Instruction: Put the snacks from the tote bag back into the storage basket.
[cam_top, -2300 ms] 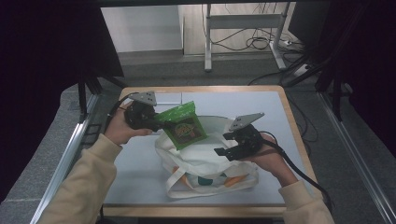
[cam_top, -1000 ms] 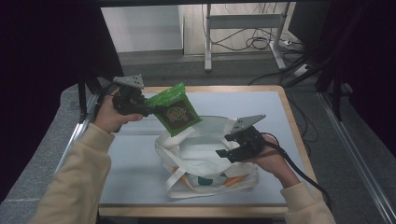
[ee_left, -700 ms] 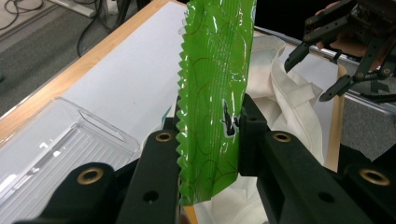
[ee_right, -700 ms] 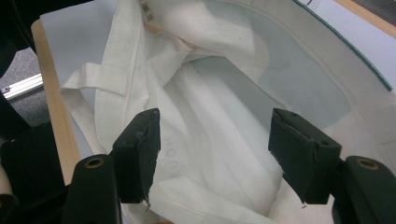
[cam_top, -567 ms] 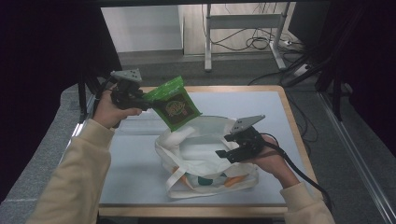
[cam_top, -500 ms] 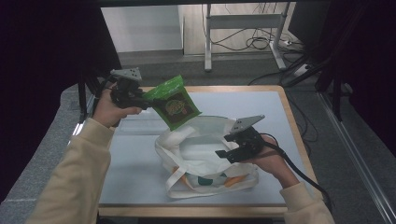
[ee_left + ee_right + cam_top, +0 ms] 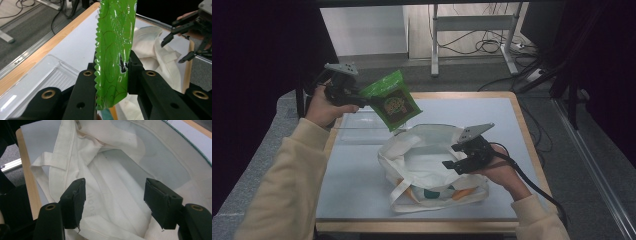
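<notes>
With the left gripper (image 7: pixel 362 100) clamped on the glossy green snack packet (image 7: pixel 393 100) above the table, release only over the clear plastic tray (image 7: pixel 357 134), while the right gripper (image 7: pixel 451 162), jaws apart and empty, hovers at the white cloth tote bag (image 7: pixel 427 165).

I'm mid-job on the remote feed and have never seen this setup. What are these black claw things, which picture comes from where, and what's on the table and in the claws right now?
There is no robot: a person holds a two-jaw gripper in each hand. The wide picture comes from a fixed camera above the table; the other two come from cameras riding on each gripper, looking along its black jaws.

The left gripper is raised over the table's far left corner, its jaws shut on the sealed edge of a green snack packet, seen edge-on in the left gripper view.

The right gripper is open, its jaws over the mouth of a white cloth tote bag, whose pale inside shows in the right gripper view.

A clear plastic tray lies beside the bag on the light table.
</notes>
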Available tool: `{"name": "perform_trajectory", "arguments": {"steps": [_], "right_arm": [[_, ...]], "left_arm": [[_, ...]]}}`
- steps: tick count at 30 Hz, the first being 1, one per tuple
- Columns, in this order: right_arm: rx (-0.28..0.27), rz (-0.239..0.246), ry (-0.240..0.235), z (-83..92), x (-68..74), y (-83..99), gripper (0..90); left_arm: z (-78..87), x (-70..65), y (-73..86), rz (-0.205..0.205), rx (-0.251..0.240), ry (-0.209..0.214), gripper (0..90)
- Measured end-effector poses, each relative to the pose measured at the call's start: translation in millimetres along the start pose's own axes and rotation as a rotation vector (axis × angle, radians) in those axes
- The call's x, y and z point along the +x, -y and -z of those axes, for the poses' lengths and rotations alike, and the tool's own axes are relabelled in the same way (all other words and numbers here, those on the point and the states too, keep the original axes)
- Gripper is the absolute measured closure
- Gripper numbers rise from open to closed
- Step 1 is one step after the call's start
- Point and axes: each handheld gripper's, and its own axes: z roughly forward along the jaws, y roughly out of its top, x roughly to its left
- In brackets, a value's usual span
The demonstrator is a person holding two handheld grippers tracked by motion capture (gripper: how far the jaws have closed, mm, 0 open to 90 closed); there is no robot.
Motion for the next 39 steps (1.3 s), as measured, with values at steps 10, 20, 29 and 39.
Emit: {"name": "perform_trajectory", "arguments": {"steps": [10,20,29,39], "right_arm": [[-0.008,0.005,0.001,0.6,-2.3,-0.2,33.9],[-0.012,0.000,0.004,-3.9,-3.8,-0.6,33.5],[0.001,-0.007,0.005,-9.5,-0.5,0.5,33.4],[-0.002,-0.014,0.020,-8.3,-1.8,0.3,33.3]], "left_arm": [[5.6,23.6,1.2,0.026,-0.013,-0.016,75.4],[0.5,38.0,5.6,0.052,0.011,-0.034,75.3],[-1.9,57.7,7.8,0.088,0.022,-0.038,75.4],[-10.3,83.5,12.2,0.106,0.046,-0.045,75.4]]}}
